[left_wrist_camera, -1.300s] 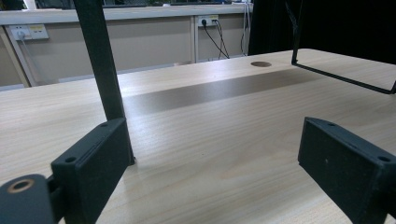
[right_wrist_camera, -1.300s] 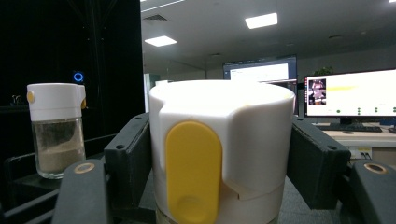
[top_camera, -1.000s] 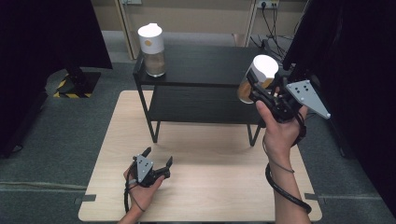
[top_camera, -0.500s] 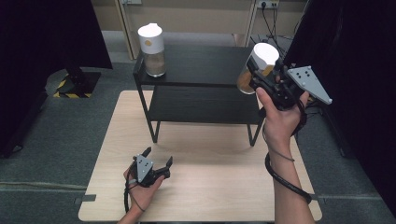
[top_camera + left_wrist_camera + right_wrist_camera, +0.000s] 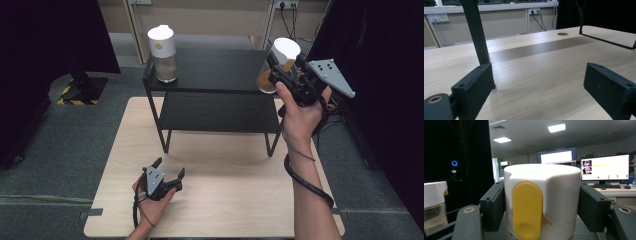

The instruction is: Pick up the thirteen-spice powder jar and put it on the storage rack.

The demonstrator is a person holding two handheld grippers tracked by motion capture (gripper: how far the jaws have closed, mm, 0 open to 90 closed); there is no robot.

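Observation:
Two clear jars with white lids and yellow tabs are in play. One jar (image 5: 162,52) stands at the left end of the black shelf's top (image 5: 215,72). My right gripper (image 5: 280,67) is shut on the white lid of the other jar (image 5: 276,65) and holds it in the air at the shelf's right end; up close, the lid (image 5: 541,202) sits clamped between both pads, and the first jar (image 5: 434,202) shows at the left edge. My left gripper (image 5: 169,171) rests open on the wooden table (image 5: 225,200), with nothing between its pads (image 5: 474,90).
The black two-tier shelf (image 5: 215,112) stands on the far half of the table, and one of its legs (image 5: 477,32) rises just ahead of my left gripper. Dark curtains flank both sides. Monitors (image 5: 604,171) glow in the background.
My right gripper has lifted the jar higher and carried it slightly to the right above the shelf's right end. The left gripper has stayed where it was.

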